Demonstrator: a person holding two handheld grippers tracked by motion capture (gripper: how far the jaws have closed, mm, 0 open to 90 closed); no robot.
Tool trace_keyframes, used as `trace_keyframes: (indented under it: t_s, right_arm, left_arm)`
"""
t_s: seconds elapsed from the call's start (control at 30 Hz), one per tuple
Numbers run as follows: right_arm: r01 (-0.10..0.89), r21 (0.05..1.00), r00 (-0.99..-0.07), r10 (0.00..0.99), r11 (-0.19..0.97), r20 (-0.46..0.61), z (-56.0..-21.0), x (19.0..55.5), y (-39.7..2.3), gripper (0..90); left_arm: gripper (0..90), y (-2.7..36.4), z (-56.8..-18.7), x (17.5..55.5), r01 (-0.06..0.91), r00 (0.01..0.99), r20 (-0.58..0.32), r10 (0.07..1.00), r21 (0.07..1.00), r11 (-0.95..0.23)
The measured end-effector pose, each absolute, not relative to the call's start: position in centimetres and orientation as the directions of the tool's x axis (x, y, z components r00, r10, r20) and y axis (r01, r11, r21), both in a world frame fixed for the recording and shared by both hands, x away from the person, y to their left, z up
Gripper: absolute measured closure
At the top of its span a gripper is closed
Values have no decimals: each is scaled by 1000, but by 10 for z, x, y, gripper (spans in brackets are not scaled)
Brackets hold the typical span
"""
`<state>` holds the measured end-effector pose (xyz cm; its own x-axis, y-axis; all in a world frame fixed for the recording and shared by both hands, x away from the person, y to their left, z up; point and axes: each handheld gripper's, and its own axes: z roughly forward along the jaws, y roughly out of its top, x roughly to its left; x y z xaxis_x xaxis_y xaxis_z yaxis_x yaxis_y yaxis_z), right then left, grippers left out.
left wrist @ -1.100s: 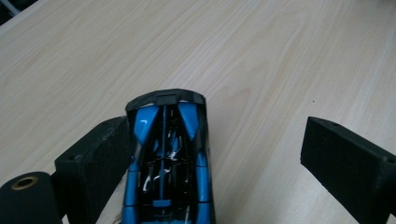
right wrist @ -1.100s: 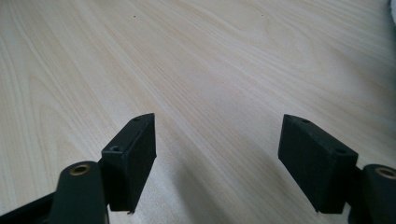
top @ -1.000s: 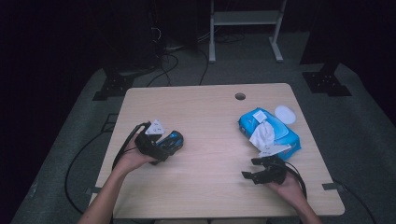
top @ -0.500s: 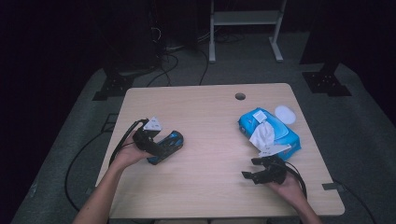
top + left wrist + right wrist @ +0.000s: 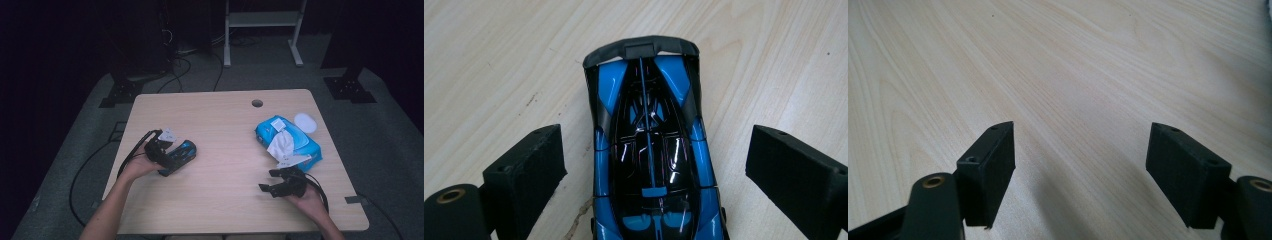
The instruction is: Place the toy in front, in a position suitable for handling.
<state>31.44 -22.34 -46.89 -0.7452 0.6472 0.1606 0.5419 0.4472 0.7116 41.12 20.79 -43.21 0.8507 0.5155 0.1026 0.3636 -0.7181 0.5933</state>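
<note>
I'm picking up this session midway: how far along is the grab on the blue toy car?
Done: the left gripper is lined up, its open jaws either side of the blue toy car on the table. In hand: closing on it; both pads are apart from the car's flanks. Left: the grip and any lift. The right gripper is open over bare wood, near the wipes pack.

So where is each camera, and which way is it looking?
High view: sits above the person's side, looks forward and down on the table; both forearms, left gripper and right gripper show.
Left gripper view: rides the left gripper, looks down on the toy car between its open jaws.
Right gripper view: rides the right gripper, looks along bare tabletop past its open jaws.
Shared: the car shows in the high and left gripper views.
</note>
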Motion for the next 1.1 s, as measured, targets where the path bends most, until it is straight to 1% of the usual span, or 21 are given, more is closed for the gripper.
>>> trace_keyframes:
  t_s: [0.3, 0.63, 0.7, 0.87, 0.93, 1.03, 1.1]
  right_arm:
    - [540, 712, -747, 646, 449, 159, -469, 315, -223, 268]
    - [542, 710, -746, 647, 449, 161, -469, 315, -224, 268]
    - [541, 711, -747, 646, 450, 159, -469, 315, -223, 268]
    - [539, 712, -747, 645, 450, 158, -469, 314, -223, 268]
    - [539, 711, -748, 645, 452, 158, -469, 315, -223, 268]
    - [539, 711, -748, 644, 452, 158, -469, 314, -223, 268]
    - [537, 711, -749, 643, 453, 156, -469, 314, -222, 268]
  left_arm:
    - [86, 210, -441, 415, 378, 856, 97, 509, 554, -742]
    - [91, 210, -450, 419, 404, 860, 70, 506, 512, -758]
    - [126, 209, -452, 418, 396, 866, 70, 495, 509, -765]
    - [138, 208, -456, 420, 405, 866, 70, 495, 482, -777]
    - [144, 208, -457, 422, 416, 865, 48, 500, 488, -767]
    - [197, 210, -457, 422, 425, 867, 20, 498, 493, -759]
    - [214, 210, -456, 422, 426, 867, 19, 498, 490, -760]
